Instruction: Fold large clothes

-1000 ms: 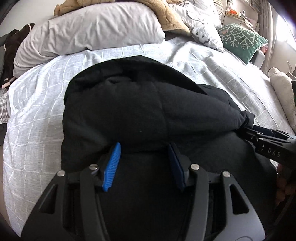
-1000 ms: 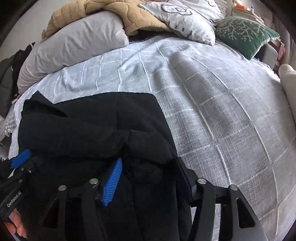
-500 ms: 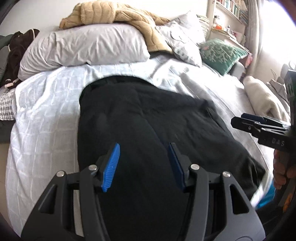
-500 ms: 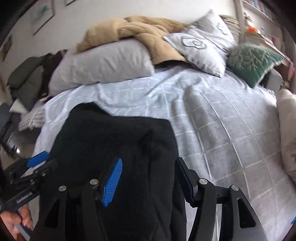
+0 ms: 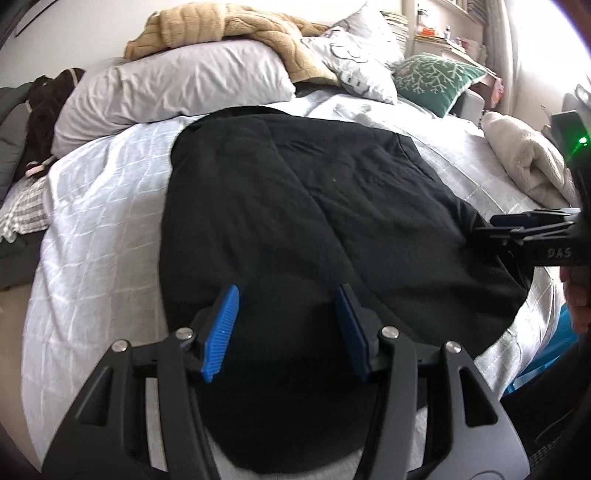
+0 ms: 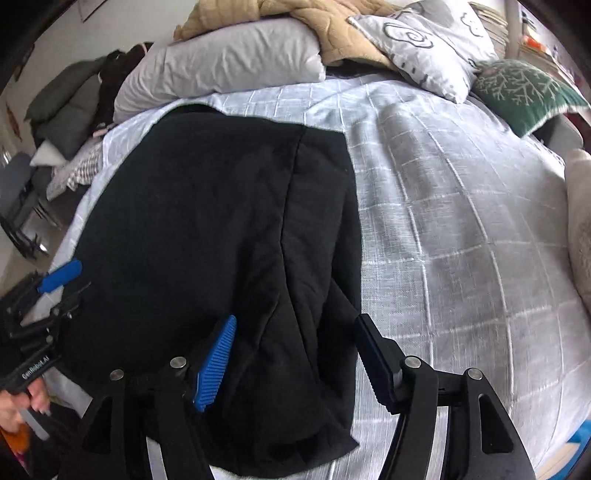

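- We saw the black garment (image 5: 332, 229) lying spread on the bed (image 6: 443, 229), over the grey checked cover, its far edge close to the grey pillow (image 5: 177, 85).
- Our left gripper (image 5: 286, 326) hovered above the garment's near part; its blue fingers (image 5: 221, 332) were spreading apart and gripped nothing, with only cloth lying below the gap.
- Our right gripper (image 6: 291, 363) hung over the garment's right edge, where a fold ran along its length. Its fingers (image 6: 216, 363) were widening too, released, the cloth beneath them but not pinched.
- In the left wrist view the right gripper (image 5: 517, 236) reached in from the right edge, a hand (image 5: 578, 295) behind it.
- A tan blanket (image 5: 229, 26) lay on the pillows, and a green patterned cushion (image 6: 517, 92) sat at the bed's far right.
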Tool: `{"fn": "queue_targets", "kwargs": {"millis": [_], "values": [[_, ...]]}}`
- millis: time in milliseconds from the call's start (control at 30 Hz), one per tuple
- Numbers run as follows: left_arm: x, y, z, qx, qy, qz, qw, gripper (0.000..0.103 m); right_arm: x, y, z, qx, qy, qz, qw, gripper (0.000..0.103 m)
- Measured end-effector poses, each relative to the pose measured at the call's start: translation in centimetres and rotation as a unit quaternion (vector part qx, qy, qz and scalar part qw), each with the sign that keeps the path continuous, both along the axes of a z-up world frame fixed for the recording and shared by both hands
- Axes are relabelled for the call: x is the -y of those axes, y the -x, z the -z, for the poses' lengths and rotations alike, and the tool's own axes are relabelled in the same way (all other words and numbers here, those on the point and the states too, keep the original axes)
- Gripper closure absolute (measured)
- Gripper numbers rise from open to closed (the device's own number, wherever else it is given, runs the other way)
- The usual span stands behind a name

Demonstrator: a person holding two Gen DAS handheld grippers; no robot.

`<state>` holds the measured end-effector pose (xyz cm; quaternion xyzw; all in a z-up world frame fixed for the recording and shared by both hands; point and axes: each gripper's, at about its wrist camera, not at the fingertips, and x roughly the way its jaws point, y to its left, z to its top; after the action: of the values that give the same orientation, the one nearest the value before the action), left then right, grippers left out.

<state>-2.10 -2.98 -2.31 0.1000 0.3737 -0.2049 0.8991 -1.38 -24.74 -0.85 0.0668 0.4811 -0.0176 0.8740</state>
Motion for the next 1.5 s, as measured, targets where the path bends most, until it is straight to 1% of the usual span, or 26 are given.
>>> {"fn": "queue_targets", "kwargs": {"millis": [67,133,233,367,467,567,767,833,900,1000,1233,1500], "values": [[-0.1,1.0,-0.5,0.004,-0.005,-0.017,0.9998,0.035,-0.1,0.9,-1.0,0.011,0.001,0.004,1.000,0.035],[0.0,1.6,-0.8,0.004,-0.008,-0.028,0.9996,0.029,-0.4,2.0,-1.9,0.022,0.013,0.005,1.000,0.035],[0.4,2.5,-0.9,-0.003,-0.020,-0.038,0.9991,0.025,-1.1,3.4,-2.4,0.026,0.043,0.012,0.999,0.034],[0.8,3.5,-1.5,-0.002,-0.033,-0.047,0.9983,0.019,-1.5,4.3,-2.7,0.028,0.048,0.024,0.998,0.030],[1.1,4.1,-1.6,-0.006,-0.043,-0.054,0.9976,0.018,-1.7,5.0,-2.9,0.034,0.062,0.038,0.997,0.024],[1.3,4.7,-1.6,-0.015,-0.048,-0.064,0.9967,0.014,-2.4,5.6,-3.1,0.038,0.072,0.041,0.996,0.023],[0.3,5.4,-1.5,-0.051,-0.026,-0.097,0.9937,0.010,-4.5,6.7,-3.1,0.048,0.081,0.029,0.995,0.019],[0.0,5.8,-1.4,-0.057,-0.032,-0.111,0.9916,0.010,-5.0,7.1,-2.9,0.044,0.076,0.029,0.996,0.019],[0.0,6.2,-1.2,-0.058,-0.039,-0.117,0.9906,0.010,-5.3,7.3,-2.7,0.040,0.069,0.028,0.996,0.019],[-0.2,6.8,-1.3,-0.057,-0.039,-0.124,0.9899,0.010,-5.9,7.8,-2.5,0.038,0.062,0.030,0.997,0.019],[-0.5,7.6,-0.9,-0.066,-0.025,-0.140,0.9877,0.010,-6.4,7.7,-2.0,0.023,0.088,0.050,0.995,0.015],[0.1,7.8,-0.1,-0.066,-0.038,-0.141,0.9870,0.010,-6.4,7.2,-1.4,0.006,0.085,0.055,0.995,0.015]]}}
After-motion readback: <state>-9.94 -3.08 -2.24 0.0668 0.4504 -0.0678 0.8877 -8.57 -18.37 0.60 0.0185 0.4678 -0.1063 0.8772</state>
